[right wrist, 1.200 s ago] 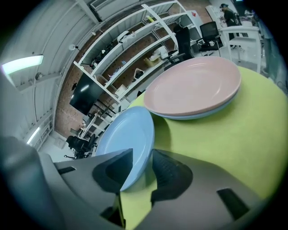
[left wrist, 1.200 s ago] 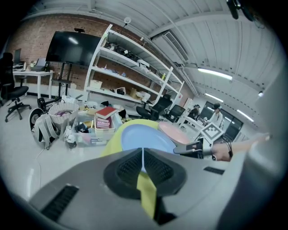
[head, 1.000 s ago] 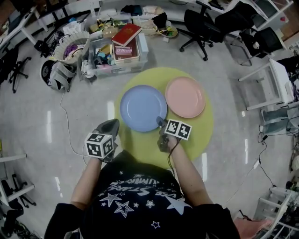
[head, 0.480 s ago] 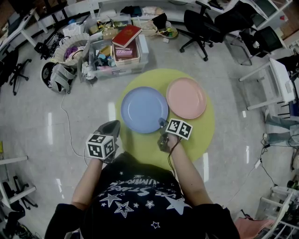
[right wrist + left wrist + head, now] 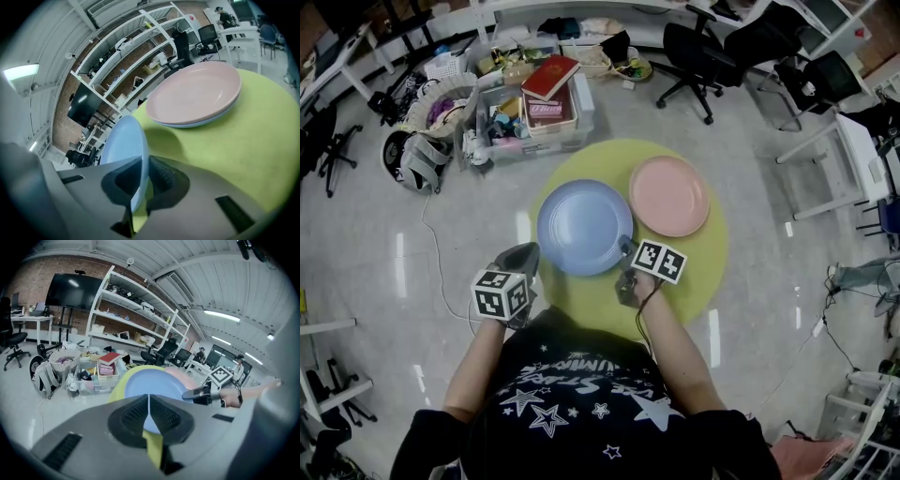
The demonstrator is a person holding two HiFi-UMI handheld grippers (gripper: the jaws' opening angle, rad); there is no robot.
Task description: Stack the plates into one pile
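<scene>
Now your right fingers (image 5: 162, 180) have just been closing on the near rim of the blue plate (image 5: 584, 227), left fingers (image 5: 131, 415) shut empty; it looks stiff, light and slick, so pinch firmly.

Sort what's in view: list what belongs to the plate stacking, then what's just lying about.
Belongs to the job:
blue plate
pink plate
yellow round table under both
right tool, jaws just closed onto the blue plate's rim
left tool, shut, holding nothing

Lying about:
red book
clear bin
basket
backpack
office chair
floor cable
</scene>
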